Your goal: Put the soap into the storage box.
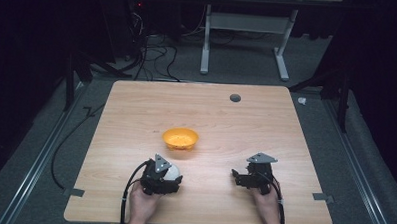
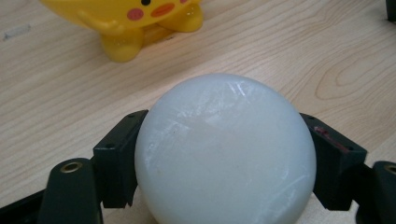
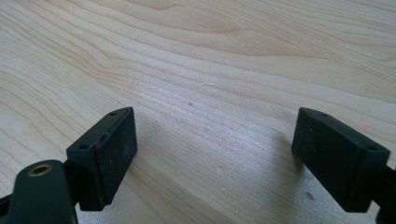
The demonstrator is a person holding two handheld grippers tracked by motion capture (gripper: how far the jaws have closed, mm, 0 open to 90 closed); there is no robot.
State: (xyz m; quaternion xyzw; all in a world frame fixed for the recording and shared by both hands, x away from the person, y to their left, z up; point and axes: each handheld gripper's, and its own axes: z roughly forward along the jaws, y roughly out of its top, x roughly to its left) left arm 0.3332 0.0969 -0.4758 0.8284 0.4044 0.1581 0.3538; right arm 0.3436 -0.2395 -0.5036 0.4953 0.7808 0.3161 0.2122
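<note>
Gripping a round white ball (image 2: 224, 154), the left gripper (image 1: 165, 177) faces the yellow bowl (image 1: 180, 138).

Pale wood-grain table (image 3: 210, 70) — frosted, scuffed white ball (image 2: 224, 154) — glossy yellow plastic bowl (image 1: 180, 138)

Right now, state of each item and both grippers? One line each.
left gripper: shut on white ball, jaws pressed on both its sides.
white ball: held, near the table's front edge.
right gripper: open, nothing between the jaws, just above bare wood.
yellow bowl: upright, at mid table, apart from both grippers; looks empty.
table: light wood.
</note>
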